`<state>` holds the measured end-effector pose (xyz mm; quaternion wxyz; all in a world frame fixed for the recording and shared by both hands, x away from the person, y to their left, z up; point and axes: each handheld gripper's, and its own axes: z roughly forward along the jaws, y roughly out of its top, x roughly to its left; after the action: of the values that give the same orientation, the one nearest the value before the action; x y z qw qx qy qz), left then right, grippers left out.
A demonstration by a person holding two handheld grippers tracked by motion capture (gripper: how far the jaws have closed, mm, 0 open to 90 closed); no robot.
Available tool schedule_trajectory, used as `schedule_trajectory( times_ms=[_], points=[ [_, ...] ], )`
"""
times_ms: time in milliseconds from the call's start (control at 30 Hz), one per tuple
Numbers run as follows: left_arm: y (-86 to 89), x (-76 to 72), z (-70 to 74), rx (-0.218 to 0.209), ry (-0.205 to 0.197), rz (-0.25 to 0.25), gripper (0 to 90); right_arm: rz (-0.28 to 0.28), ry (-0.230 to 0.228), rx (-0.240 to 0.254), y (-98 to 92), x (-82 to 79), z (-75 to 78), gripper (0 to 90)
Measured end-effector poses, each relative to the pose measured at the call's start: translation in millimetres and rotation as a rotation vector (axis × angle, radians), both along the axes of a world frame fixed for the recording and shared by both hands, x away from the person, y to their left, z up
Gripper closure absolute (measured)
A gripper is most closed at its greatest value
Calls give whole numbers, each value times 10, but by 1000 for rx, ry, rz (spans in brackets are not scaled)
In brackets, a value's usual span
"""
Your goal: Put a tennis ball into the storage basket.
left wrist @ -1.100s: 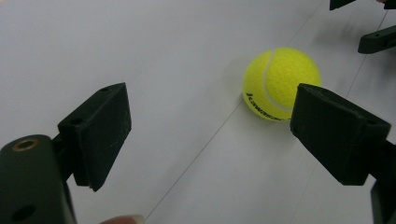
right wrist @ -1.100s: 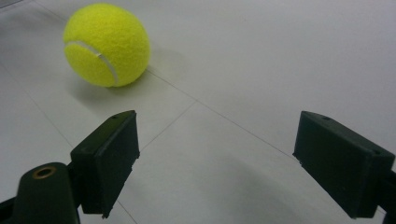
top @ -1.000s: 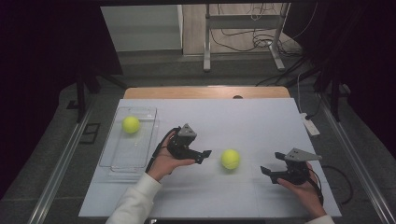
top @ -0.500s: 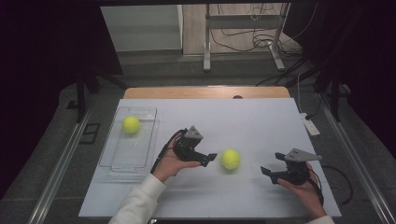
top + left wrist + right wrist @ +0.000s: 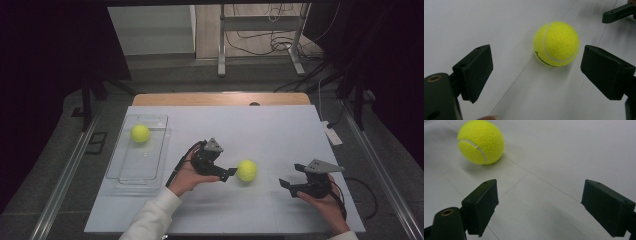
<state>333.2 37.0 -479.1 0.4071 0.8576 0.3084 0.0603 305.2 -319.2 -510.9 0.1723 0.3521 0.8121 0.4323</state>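
Yellow felt is showing between the spread fingers of the left gripper (image 5: 226,173): a ball (image 5: 247,170) is lying on the white table (image 5: 280,130), just past the tips at their 3 o'clock, untouched. At the ball's 3 o'clock, well apart, the right gripper (image 5: 288,186) is pointing back at it with fingers also released, grasping nothing. At the table's 9 o'clock a second ball (image 5: 140,133) is sitting inside a clear tray (image 5: 131,172).
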Motion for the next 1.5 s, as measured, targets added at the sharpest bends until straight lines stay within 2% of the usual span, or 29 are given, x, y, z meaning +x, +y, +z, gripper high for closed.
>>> schedule_trajectory(
  times_ms=[433, 833, 1500],
  points=[
    [-139, -21, -34, 11, -4, -25, 116, -2, -1, -4, -5, -5, 4, 142],
    [-228, -30, -78, 9, 11, -48, 116, -1, -1, -1, -7, -3, 3, 142],
    [-424, 57, -261, 15, 56, -76, 102, -3, -2, 2, -16, -2, 4, 142]
  ],
)
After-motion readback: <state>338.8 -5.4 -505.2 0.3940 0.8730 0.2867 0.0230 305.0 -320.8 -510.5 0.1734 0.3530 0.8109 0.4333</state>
